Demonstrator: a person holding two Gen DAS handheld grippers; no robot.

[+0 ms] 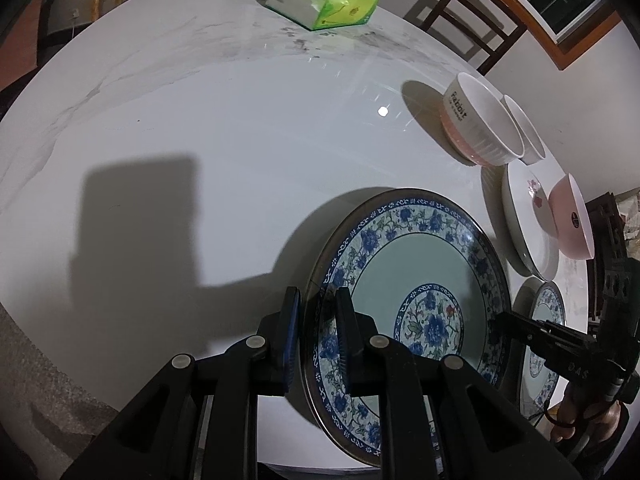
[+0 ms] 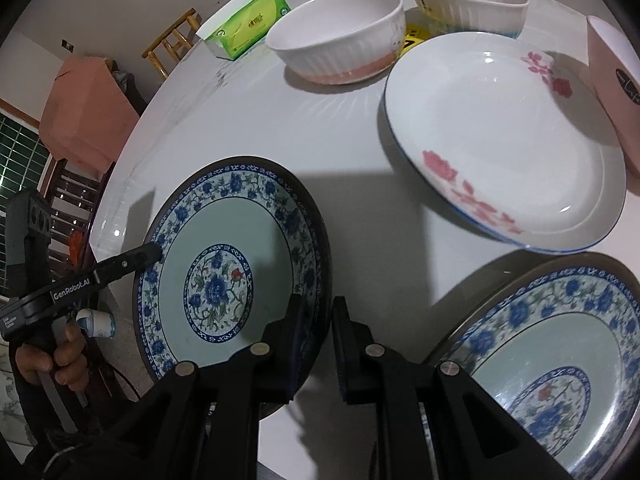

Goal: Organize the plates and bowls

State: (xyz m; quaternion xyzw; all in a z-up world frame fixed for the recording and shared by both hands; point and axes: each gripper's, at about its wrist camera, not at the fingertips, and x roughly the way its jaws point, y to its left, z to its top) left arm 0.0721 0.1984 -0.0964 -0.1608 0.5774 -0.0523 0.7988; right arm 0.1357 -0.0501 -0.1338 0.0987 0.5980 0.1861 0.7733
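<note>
Table (image 1: 200, 128) is wide open ahead and to the left of the left gripper (image 1: 318, 312); only a tissue pack (image 1: 324, 0) sits at the far edge. Right of it the space is crowded: two white bowls (image 1: 480, 124), a white plate with pink flowers (image 1: 524, 220), a pink bowl (image 1: 572, 220), and a second blue plate (image 1: 544, 344) near the table's edge.

The blue flowered plate (image 1: 408, 272) sits between both grippers. Left gripper fingers are clamped on its left rim, one finger under, one on top. Right gripper (image 2: 316, 320) fingers are nearly closed on the opposite rim, gripping it.

From the right wrist view, the white plate (image 2: 504, 140) lies ahead-right of the fingers, and the second blue plate (image 2: 560, 352) just beside them on the right, cut off by the frame. A hand (image 2: 60, 356) holds the left gripper's handle. Can't tell whether the plate is off the table or resting on it.
</note>
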